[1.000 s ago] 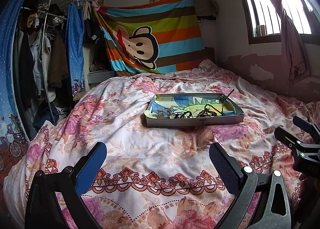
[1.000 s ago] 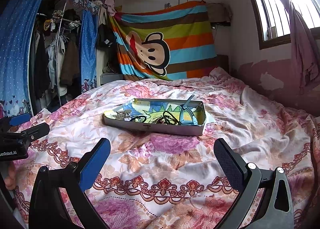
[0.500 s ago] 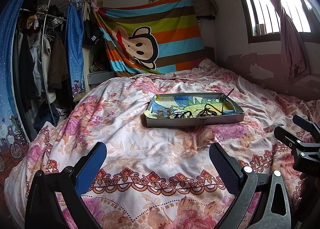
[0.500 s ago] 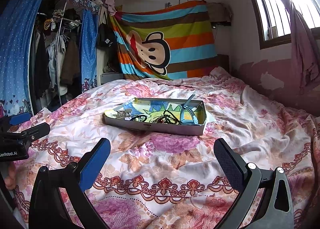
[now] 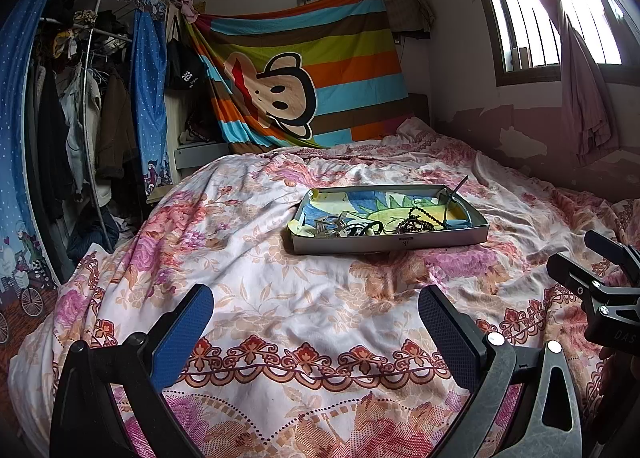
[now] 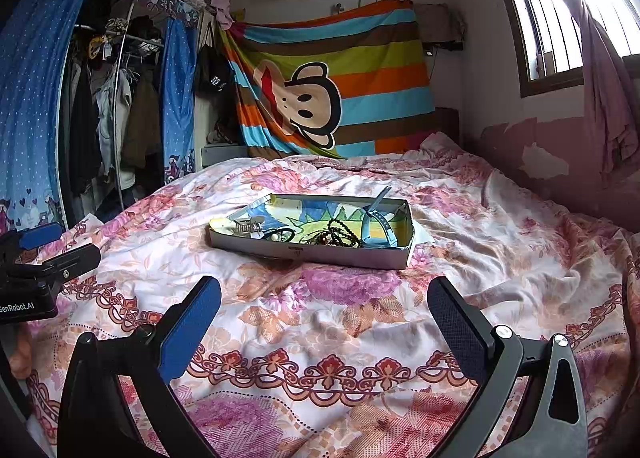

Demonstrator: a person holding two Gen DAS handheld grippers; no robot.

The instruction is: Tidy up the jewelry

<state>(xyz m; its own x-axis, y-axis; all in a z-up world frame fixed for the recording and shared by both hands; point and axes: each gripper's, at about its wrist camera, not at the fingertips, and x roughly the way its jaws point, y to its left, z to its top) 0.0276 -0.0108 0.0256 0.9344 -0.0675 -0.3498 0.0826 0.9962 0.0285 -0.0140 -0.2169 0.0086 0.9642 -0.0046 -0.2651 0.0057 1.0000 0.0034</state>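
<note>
A shallow cardboard tray (image 5: 388, 244) (image 6: 312, 256) with a colourful lining sits in the middle of the bed. In it lie a dark bead necklace (image 5: 418, 223) (image 6: 340, 236), a silvery hair clip (image 5: 328, 227) (image 6: 247, 227), a black ring-shaped band (image 5: 366, 228) (image 6: 280, 236) and a blue watch strap (image 6: 376, 218). My left gripper (image 5: 316, 316) hangs open over the quilt, well short of the tray. My right gripper (image 6: 324, 306) is open too, also short of the tray. Each gripper shows at the edge of the other's view.
The bed is covered by a rumpled floral quilt (image 5: 260, 290). A clothes rack with hanging garments (image 5: 84, 118) stands to the left. A striped monkey blanket (image 5: 304, 78) hangs at the headboard. A barred window with a pink curtain (image 5: 576, 58) is on the right wall.
</note>
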